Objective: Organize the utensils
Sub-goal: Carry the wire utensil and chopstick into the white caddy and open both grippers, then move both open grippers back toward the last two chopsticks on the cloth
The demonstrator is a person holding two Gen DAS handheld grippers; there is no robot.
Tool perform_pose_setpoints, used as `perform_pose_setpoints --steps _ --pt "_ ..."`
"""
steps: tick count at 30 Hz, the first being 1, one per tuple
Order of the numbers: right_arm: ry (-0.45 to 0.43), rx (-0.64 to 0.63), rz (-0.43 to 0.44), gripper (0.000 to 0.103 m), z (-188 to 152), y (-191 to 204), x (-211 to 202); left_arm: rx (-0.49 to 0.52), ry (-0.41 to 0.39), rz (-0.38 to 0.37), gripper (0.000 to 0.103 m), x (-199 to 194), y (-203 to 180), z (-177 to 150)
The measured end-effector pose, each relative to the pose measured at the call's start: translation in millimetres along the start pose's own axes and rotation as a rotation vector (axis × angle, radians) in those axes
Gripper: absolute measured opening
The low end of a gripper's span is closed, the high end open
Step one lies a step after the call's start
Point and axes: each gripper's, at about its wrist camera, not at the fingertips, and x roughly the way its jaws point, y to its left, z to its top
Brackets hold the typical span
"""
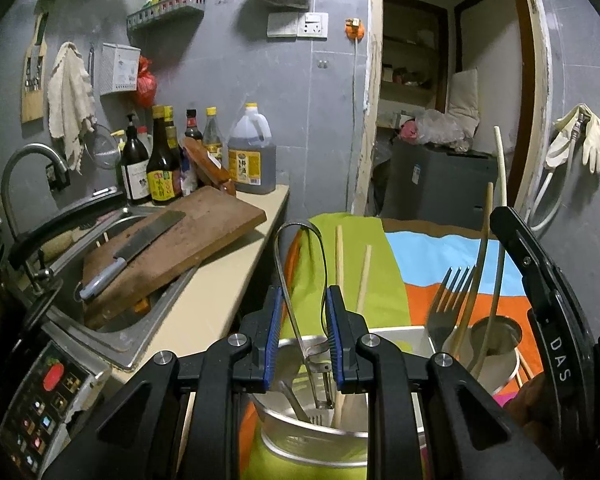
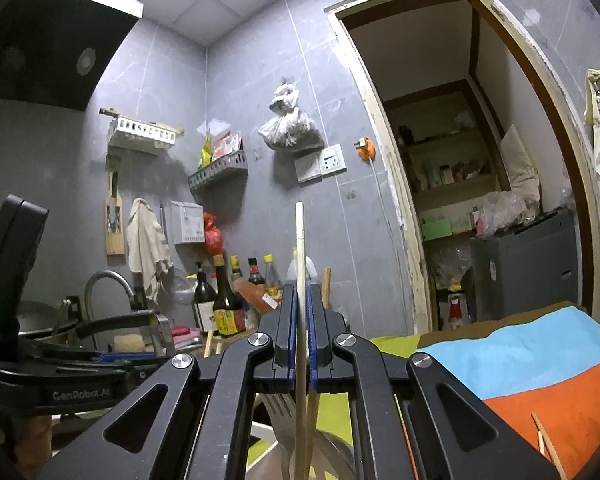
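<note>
Mid-sorting. Left tool clamped on wire-handled peeler, blade dipping into steel cup at 6 o'clock. Right tool closed on pale chopstick, upright at 12. Next, probably: release peeler, then seat chopstick.

A table covered by a striped cloth in green, blue and orange carries a metal cup and, right of it, a white holder; loose chopsticks lie beside the holder. Left of the cloth, a beige counter bears sauce bottles.
</note>
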Motion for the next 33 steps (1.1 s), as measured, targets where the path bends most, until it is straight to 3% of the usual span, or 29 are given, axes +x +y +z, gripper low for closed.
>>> perform_pose_setpoints --steps 15,21,27,30,33 --pt "0.080 -0.003 0.005 0.004 -6.2 -3.7 -4.0 -0.061 0.025 -0.073 0.019 1.3 9.1 -5.3" --pt "0.091 -0.007 0.006 0.007 -3.2 -4.9 -6.4 -0.074 -0.032 -0.083 0.031 -11.7 8.0 -0.9" --pt "0.076 0.007 0.006 0.021 4.9 -7.3 -13.9 -0.100 -0.090 -0.097 0.036 -24.0 6.1 5.8" --pt "0.065 -0.002 0.004 0.024 13.5 -8.9 -20.2 -0.116 -0.131 -0.104 0.041 -32.1 2.9 8.7" --pt "0.050 -0.011 0.000 0.033 24.4 -12.2 -28.1 -0.129 -0.172 -0.117 0.051 -40.5 -0.3 13.1"
